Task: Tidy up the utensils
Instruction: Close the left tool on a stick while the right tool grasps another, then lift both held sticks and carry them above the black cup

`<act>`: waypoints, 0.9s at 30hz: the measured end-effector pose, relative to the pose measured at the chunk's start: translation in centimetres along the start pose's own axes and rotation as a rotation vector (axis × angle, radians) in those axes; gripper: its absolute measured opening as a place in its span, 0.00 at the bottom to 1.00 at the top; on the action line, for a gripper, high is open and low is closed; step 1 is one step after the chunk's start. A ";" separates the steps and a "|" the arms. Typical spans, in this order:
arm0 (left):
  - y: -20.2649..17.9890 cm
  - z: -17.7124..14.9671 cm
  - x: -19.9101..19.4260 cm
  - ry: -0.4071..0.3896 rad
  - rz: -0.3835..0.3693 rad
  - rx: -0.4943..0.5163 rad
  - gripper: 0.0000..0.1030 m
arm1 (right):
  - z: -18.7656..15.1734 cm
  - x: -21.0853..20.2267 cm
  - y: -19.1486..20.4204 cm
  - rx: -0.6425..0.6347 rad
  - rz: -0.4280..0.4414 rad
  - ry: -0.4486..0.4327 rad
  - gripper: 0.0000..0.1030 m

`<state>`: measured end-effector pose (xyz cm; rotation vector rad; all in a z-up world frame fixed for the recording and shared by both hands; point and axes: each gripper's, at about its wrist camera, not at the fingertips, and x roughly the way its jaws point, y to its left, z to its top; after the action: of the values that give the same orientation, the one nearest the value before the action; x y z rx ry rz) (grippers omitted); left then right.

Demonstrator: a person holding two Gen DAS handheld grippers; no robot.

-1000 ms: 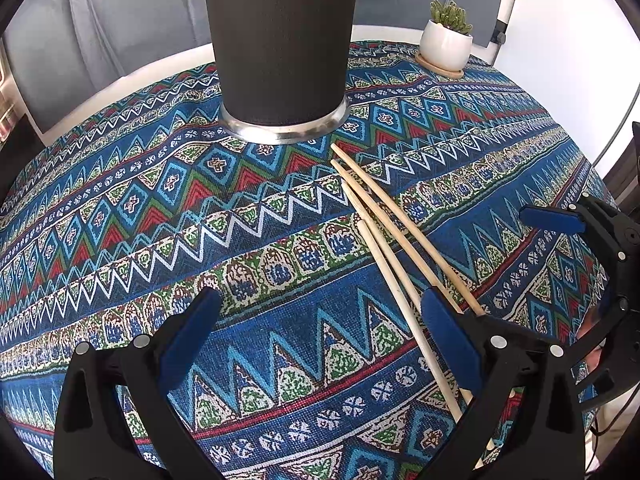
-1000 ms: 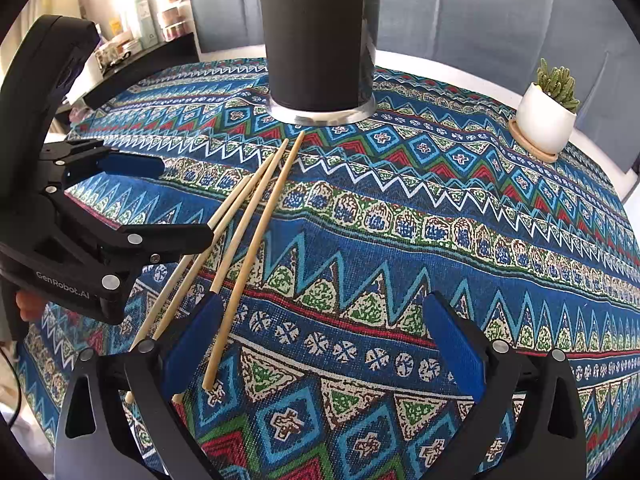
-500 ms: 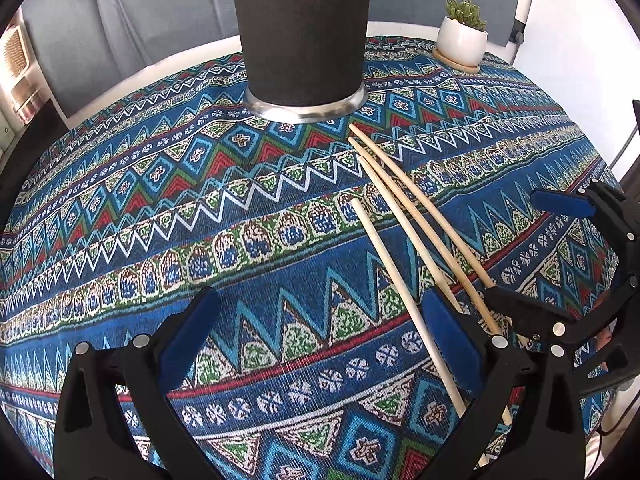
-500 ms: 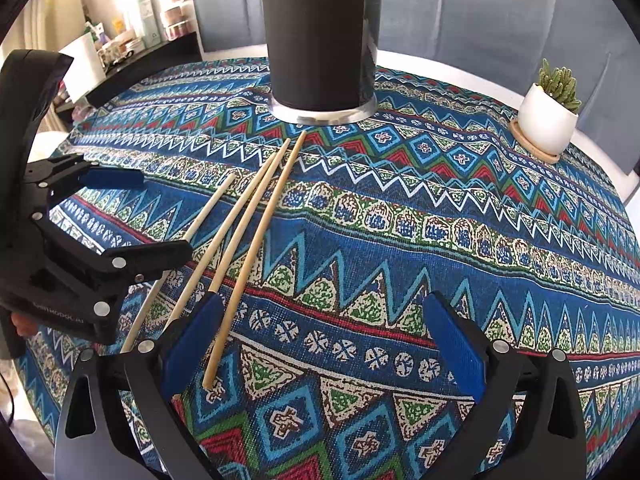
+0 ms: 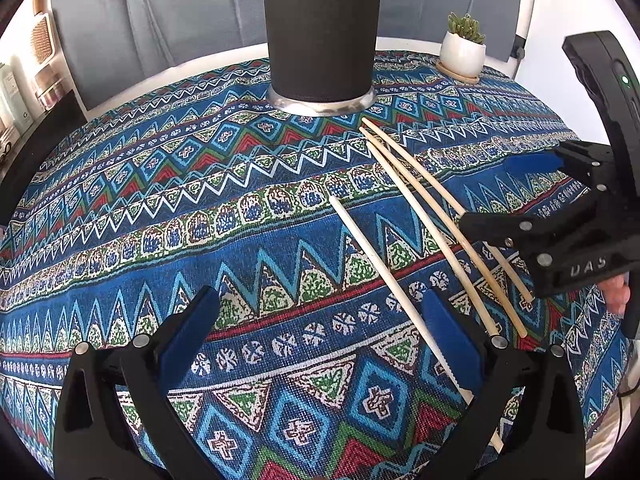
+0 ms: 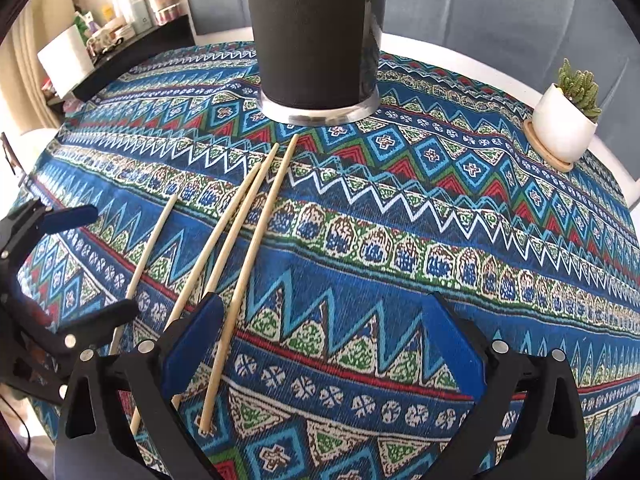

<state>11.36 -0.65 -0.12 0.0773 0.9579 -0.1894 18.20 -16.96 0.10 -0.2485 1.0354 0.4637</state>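
Note:
Several wooden chopsticks lie on the patterned tablecloth [image 5: 160, 208] in front of a tall black cup [image 5: 320, 32] with a steel base. One chopstick [image 5: 376, 264] lies apart from the other three [image 5: 424, 200], and its near end runs under my left gripper's right finger. My left gripper [image 5: 320, 340] is open and holds nothing. In the right wrist view the cup [image 6: 316, 32] stands at top centre. The three grouped sticks [image 6: 248, 224] run down past my right gripper's left finger, and the lone stick [image 6: 148, 264] lies left of them. My right gripper [image 6: 322, 336] is open and holds nothing.
A small succulent in a white pot [image 6: 560, 128] stands on a wooden coaster at the table's far right, also in the left wrist view as the pot [image 5: 462, 58]. A dark shelf with bottles [image 6: 120, 20] sits beyond the left edge. Grey upholstery is behind the table.
One chopstick has slid away from the other three, toward the near left. My left gripper has drawn off to the left of the sticks. Both grippers stay open.

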 end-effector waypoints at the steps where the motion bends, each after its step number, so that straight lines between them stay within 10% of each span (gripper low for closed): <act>1: 0.1 0.0 0.0 0.000 -0.002 -0.001 0.96 | 0.2 0.2 -0.1 -0.003 0.002 -0.006 0.93; 11: -0.1 -0.2 0.0 -0.001 0.013 -0.008 0.95 | -0.1 0.3 -0.1 -0.015 0.012 -0.066 0.94; 14: -0.6 -0.2 -0.5 -0.031 -0.014 0.031 0.70 | -0.8 0.0 -0.2 -0.021 0.012 -0.088 0.92; 17: -0.7 -0.1 -1.0 -0.019 -0.044 0.070 0.34 | -1.1 -0.9 -0.2 -0.062 0.040 -0.086 0.57; 19: -0.1 0.0 -1.0 -0.004 -0.051 0.069 0.21 | -1.4 -1.8 -0.5 -0.085 0.059 -0.072 0.11; 21: 0.8 0.2 -0.9 0.015 -0.032 0.068 0.06 | -1.8 -2.1 -1.4 -0.075 0.069 -0.056 0.06; 27: 3.6 -0.2 -1.2 0.055 0.028 0.051 0.05 | -3.7 -3.1 -3.6 0.005 0.105 -0.072 0.05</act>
<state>11.20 3.05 0.70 0.1432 1.0063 -0.1870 15.75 -22.38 0.90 -0.1723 0.9823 0.5612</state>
